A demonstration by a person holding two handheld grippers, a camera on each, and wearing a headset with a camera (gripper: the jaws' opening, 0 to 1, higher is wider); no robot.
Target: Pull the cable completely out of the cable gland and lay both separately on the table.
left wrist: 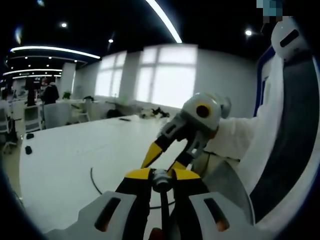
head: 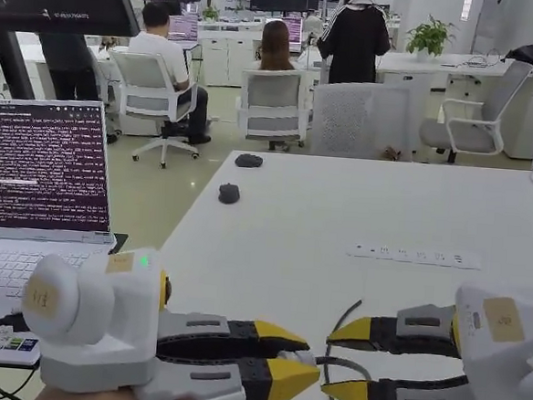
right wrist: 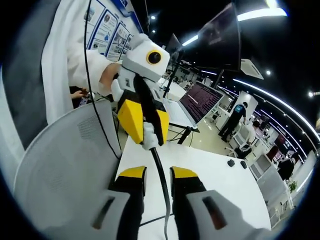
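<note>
Cable gland (right wrist: 149, 136) sits pinched in the closed jaws of the left gripper (head: 303, 355), just above the table (head: 366, 216). In the head view the black cable (right wrist: 161, 185) leaves it toward 3 o'clock and passes through the right gripper (head: 328, 361), whose jaws stand apart on either side of it. The slack curves up toward 12 o'clock. The pull looks not yet begun. Next, the right jaws should close on the cable near the gland and draw toward 3 o'clock while the left holds firm.

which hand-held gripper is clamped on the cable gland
The left hand-held gripper: its jaws pinch the cable gland, while the right hand-held gripper stands open around the cable.
</note>
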